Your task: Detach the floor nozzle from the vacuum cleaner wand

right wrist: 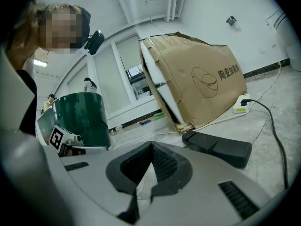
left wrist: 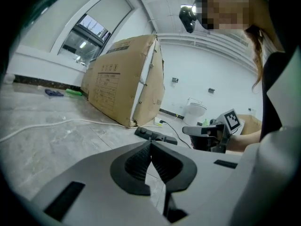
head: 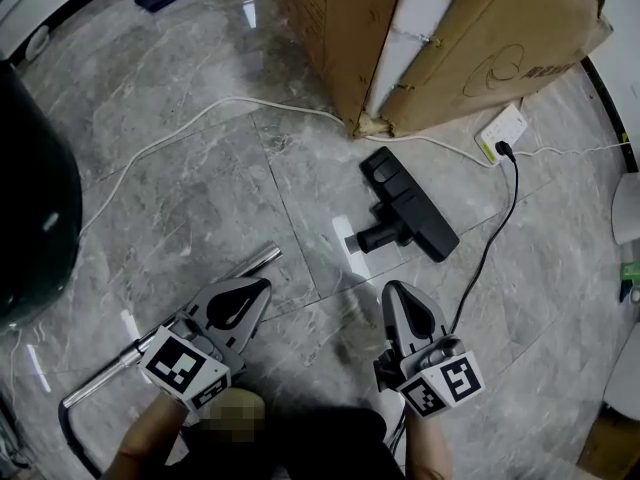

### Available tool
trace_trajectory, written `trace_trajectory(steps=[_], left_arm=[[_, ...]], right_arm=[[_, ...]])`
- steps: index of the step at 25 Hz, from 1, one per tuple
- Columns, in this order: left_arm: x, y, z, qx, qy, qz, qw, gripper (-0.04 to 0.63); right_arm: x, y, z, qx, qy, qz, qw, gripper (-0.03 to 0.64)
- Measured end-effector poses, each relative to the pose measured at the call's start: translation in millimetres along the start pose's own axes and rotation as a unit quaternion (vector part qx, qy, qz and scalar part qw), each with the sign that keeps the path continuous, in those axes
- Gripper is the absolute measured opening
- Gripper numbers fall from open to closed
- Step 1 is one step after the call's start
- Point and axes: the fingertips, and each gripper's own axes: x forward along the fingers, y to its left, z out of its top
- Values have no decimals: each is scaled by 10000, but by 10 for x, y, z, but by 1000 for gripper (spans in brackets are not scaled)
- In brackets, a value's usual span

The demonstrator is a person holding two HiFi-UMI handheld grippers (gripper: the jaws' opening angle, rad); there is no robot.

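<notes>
The grey marble floor (head: 190, 178) fills the scene. At the far right, a big cardboard box (head: 470, 38) stands tilted on it, with white foam showing at its open edge. A dark green tub (head: 30, 208) stands at the left edge.

The black floor nozzle (head: 412, 210) lies flat on the floor just near of the box, its short neck pointing near-left. It is apart from the metal wand (head: 256, 263), which lies on the floor to the near left and runs under the left gripper (head: 264, 284). That gripper's jaws are pressed together with nothing between them. The right gripper (head: 392, 288) is near the nozzle, pointing towards it, its jaws also together and empty.

A white power strip (head: 503, 131) lies beside the box. A black cord (head: 498, 223) is plugged into it, and a white cord (head: 170, 133) trails left.
</notes>
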Motion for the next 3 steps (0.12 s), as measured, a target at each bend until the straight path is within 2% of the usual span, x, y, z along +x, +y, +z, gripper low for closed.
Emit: trace_trajectory(steps=[3], left_arm=[[52, -119, -97, -628, 26, -376, 9973, 11]], right_arm=[[-12, 5, -44, 80, 59, 24, 9999, 14]])
